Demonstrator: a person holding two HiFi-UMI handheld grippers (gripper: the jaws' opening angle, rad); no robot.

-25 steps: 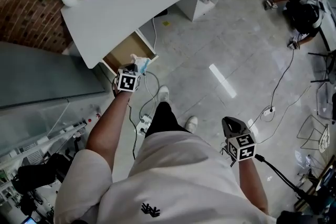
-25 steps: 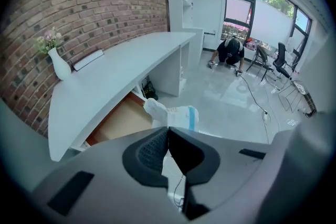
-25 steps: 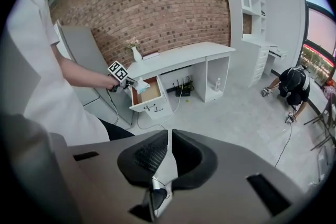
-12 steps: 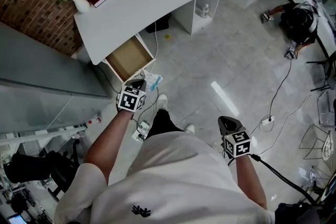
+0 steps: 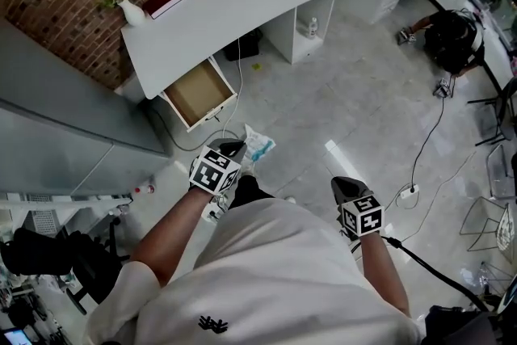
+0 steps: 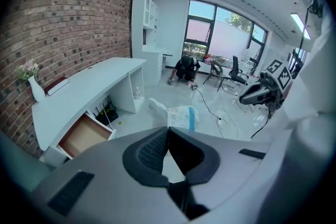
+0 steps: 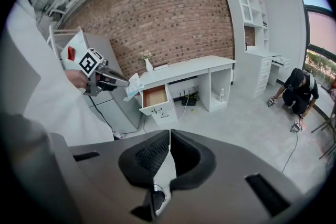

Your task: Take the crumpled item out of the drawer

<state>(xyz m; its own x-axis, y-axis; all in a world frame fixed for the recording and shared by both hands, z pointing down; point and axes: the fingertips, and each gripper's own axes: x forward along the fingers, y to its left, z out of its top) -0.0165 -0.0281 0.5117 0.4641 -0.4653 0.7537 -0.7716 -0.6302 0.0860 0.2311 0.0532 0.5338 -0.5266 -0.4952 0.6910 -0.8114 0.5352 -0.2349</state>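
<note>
My left gripper (image 5: 239, 148) is pinching the crumpled item (image 5: 258, 143), a white-and-blue wad, by one edge at the very tips of its jaws. Most of it juts out beyond them over the floor (image 5: 347, 85), well apart from the open drawer (image 5: 196, 90) under the white desk (image 5: 242, 0). My right gripper (image 5: 342, 185) hangs low at my right side, its jaws pressed together on nothing. I judge the removal as good as done; what's left is carrying the wad clear without dropping it. The bite looks shallow, so I'd keep the squeeze steady, move smoothly with no flicks, and not slacken until I've picked a spot to set it down. The right gripper could come underneath as a catch if the wad starts to slip. A second ago the item hovered right at the drawer's front edge; now it is drawn back toward my body, over bare tile. The drawer has stayed open and shows nothing inside, and the right gripper has barely shifted.
</note>
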